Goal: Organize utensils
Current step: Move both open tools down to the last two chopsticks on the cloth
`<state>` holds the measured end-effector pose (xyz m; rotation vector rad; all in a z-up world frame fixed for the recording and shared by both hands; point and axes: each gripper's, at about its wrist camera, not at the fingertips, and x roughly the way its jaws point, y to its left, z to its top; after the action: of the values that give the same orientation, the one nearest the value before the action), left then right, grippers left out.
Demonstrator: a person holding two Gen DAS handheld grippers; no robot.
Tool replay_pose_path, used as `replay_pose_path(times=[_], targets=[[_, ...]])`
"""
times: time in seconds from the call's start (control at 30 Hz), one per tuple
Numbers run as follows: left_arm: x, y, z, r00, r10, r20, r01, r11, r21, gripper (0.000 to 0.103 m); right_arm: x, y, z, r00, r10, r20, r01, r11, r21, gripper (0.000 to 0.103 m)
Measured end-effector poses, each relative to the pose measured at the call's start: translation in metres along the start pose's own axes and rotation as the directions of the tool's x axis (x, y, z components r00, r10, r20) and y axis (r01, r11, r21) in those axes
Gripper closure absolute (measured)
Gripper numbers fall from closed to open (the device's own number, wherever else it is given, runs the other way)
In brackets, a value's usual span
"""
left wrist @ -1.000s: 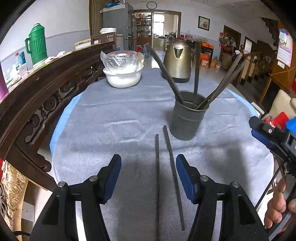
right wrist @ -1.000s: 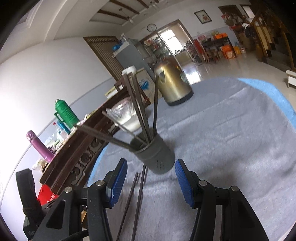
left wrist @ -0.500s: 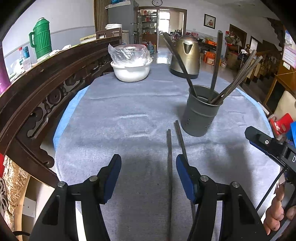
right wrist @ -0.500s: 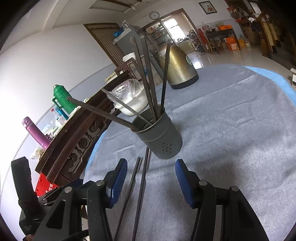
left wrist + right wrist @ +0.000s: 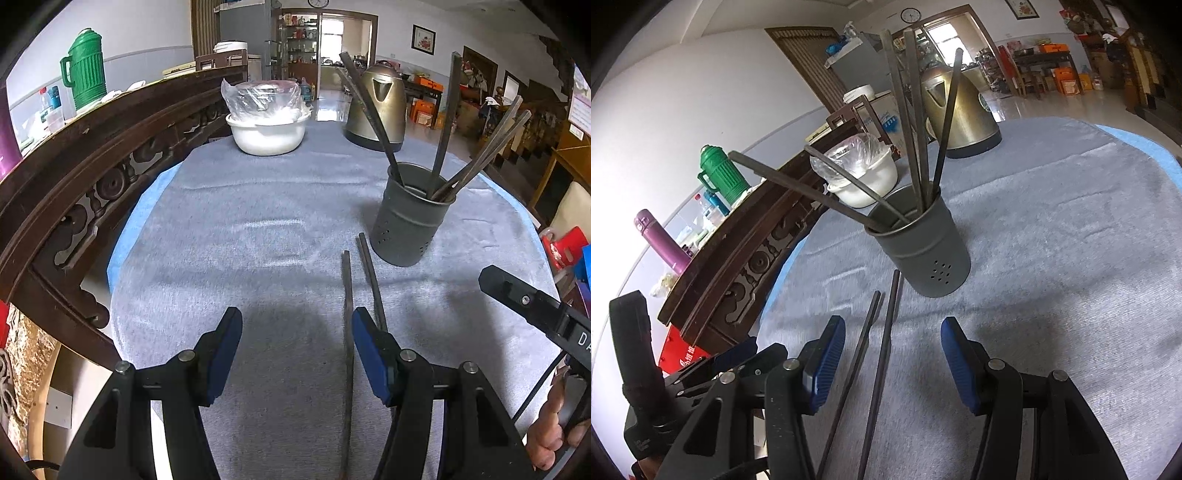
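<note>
OK, my left gripper [image 5: 295,354] is released, nothing clamped; one loose chopstick [image 5: 346,332] lies between its pads w/ the other chopstick [image 5: 371,280] just right. My right gripper [image 5: 892,360] is also released, both sticks lying between the pads. Utensil holder [image 5: 410,221] stands upright just beyond, w/ more chopsticks in it, on the grey cloth [image 5: 240,236]. Kettle [image 5: 380,107] & bowl [image 5: 267,131] at the far edge.

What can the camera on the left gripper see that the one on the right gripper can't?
Only the left view shows a person's hand at the lower right and a red stool.

Only the right view shows a purple bottle and the holder's holes from that side.

Both show two loose chopsticks on the cloth, the kettle, the white bowl and the green jug.
</note>
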<state>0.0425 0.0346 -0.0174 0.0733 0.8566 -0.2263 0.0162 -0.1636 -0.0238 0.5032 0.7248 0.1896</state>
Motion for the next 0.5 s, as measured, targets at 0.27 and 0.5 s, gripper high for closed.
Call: replay_pose_path(times=[0.27, 0.5], targets=[[0.0039, 0.0010, -0.0030, 1.000, 0.006, -0.015, -0.006, 1.000, 0.002, 0.041, 0.0032, 0.0015, -0.0022, 1.000, 0.001, -0.019, -0.001, 1.000, 0.000, 0.044], [0.0074, 0.0031, -0.0050, 1.000, 0.007, -0.025, -0.007, 1.000, -0.003, 0.041, 0.0095, 0.0069, -0.0074, 0.999, 0.007, -0.051, -0.008, 1.000, -0.017, 0.044]])
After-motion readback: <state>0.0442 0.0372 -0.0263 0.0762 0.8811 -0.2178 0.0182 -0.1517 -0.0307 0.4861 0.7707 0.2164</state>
